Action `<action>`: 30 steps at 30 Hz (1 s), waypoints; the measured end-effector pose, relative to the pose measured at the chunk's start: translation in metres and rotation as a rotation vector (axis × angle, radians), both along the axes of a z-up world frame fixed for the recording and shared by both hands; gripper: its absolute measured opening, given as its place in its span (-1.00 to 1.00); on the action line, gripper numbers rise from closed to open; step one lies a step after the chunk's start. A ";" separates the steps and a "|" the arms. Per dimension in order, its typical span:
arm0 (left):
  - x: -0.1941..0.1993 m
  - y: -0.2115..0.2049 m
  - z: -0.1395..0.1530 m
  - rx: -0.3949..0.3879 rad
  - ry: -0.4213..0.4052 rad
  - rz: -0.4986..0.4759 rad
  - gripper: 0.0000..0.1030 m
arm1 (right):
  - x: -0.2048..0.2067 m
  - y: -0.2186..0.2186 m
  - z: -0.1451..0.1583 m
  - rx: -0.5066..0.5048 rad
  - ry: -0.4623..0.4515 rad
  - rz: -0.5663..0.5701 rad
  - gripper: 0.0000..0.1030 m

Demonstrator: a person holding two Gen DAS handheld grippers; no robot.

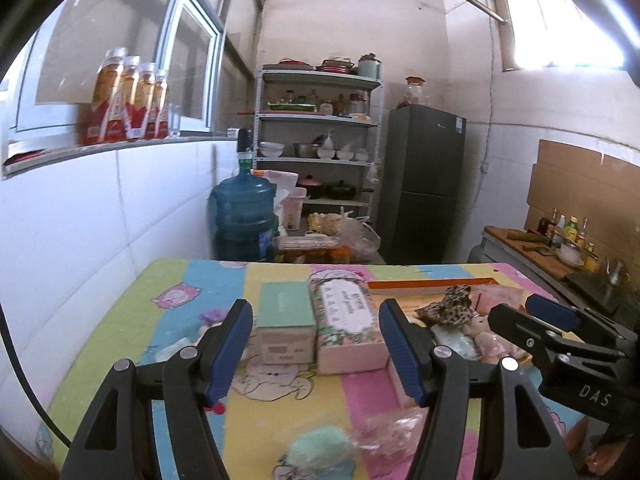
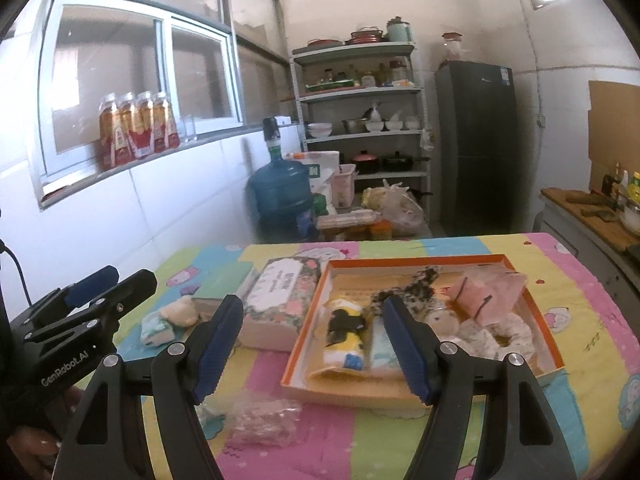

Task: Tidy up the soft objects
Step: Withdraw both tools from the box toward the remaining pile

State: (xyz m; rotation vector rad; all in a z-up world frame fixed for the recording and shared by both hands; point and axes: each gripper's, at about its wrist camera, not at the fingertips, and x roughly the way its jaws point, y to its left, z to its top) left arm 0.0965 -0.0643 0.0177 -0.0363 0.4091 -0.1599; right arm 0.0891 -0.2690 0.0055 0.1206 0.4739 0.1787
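A: Left tongs [image 1: 316, 344]?
B: Spread wide, empty, above the desk [image 1: 120, 320]. Mint box [image 1: 285, 322] and floral tissue box [image 1: 347, 320] lie just ahead.
A: Right tongs [image 2: 312, 346]?
B: Also agape, holding nothing. Orange tray [image 2: 546, 326] of soft toys directly ahead; leopard bow [image 2: 404, 288] inside.

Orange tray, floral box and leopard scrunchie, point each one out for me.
Orange tray [image 2: 538, 312]: right wrist view, on its right rim.
Floral box [image 1: 347, 312]: left wrist view, on its top face.
Leopard scrunchie [image 1: 450, 307]: left wrist view, on its middle.
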 end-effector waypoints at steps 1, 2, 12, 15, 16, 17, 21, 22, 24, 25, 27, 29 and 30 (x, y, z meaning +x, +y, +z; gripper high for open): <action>-0.002 0.005 -0.001 -0.003 0.001 0.006 0.27 | -0.001 0.004 0.000 -0.002 0.000 0.005 0.44; -0.002 0.010 -0.001 -0.006 0.001 0.011 0.27 | -0.002 0.009 0.000 -0.004 -0.001 0.010 0.44; -0.015 0.055 -0.011 -0.022 0.002 0.064 0.27 | -0.010 0.038 -0.007 -0.011 -0.011 0.030 0.44; -0.017 0.066 -0.016 -0.028 0.007 0.067 0.27 | -0.012 0.046 -0.011 -0.011 -0.011 0.036 0.44; -0.018 0.070 -0.019 -0.028 0.009 0.070 0.27 | -0.012 0.048 -0.012 -0.011 -0.010 0.037 0.44; -0.019 0.073 -0.021 -0.029 0.010 0.070 0.27 | -0.012 0.050 -0.014 -0.012 -0.008 0.042 0.44; -0.020 0.089 -0.032 -0.038 0.026 0.083 0.27 | -0.012 0.062 -0.020 -0.021 0.003 0.062 0.44; -0.020 0.093 -0.035 -0.040 0.033 0.090 0.27 | -0.012 0.065 -0.021 -0.024 0.004 0.070 0.44; -0.020 0.099 -0.040 -0.043 0.043 0.098 0.27 | -0.013 0.072 -0.025 -0.030 0.005 0.090 0.44; -0.019 0.102 -0.042 -0.043 0.049 0.104 0.27 | -0.014 0.078 -0.029 -0.031 0.009 0.109 0.44; -0.018 0.109 -0.046 -0.046 0.058 0.116 0.27 | -0.014 0.086 -0.034 -0.030 0.020 0.140 0.44; -0.017 0.115 -0.049 -0.051 0.065 0.125 0.27 | -0.012 0.098 -0.044 -0.036 0.041 0.188 0.44; -0.017 0.117 -0.051 -0.053 0.067 0.129 0.27 | -0.012 0.102 -0.046 -0.040 0.047 0.202 0.44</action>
